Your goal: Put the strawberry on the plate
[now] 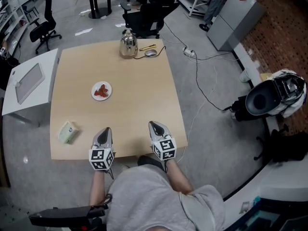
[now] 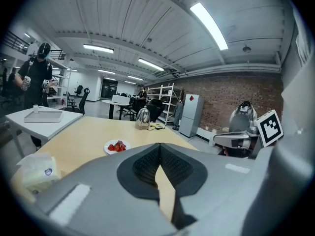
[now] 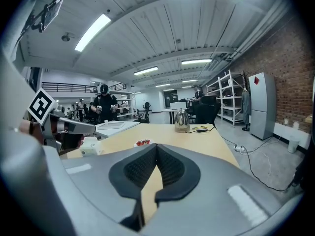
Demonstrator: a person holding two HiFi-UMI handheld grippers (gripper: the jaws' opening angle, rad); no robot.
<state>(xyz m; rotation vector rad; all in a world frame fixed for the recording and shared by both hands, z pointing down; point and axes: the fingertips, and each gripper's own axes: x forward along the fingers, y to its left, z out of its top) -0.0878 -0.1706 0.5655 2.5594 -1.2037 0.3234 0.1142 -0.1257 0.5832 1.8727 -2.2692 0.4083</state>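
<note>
The left gripper point(image 1: 105, 130) and right gripper point(image 1: 154, 124), jaws closed and empty, sit at the near edge of the light wooden table point(image 1: 144, 100). Mid-table ahead, red strawberries point(image 1: 100, 91) lie on a small white round plate point(image 1: 109, 87). A pale green packet point(image 1: 68, 132) lies to the left, and a shiny metal kettle point(image 1: 128, 44) stands at the far edge.

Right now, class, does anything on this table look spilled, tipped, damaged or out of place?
Nothing stands out. The strawberries lie on the plate, the kettle stands upright at the far edge, and the pale packet sits near the left edge. The left gripper and right gripper are shut and empty.
</note>
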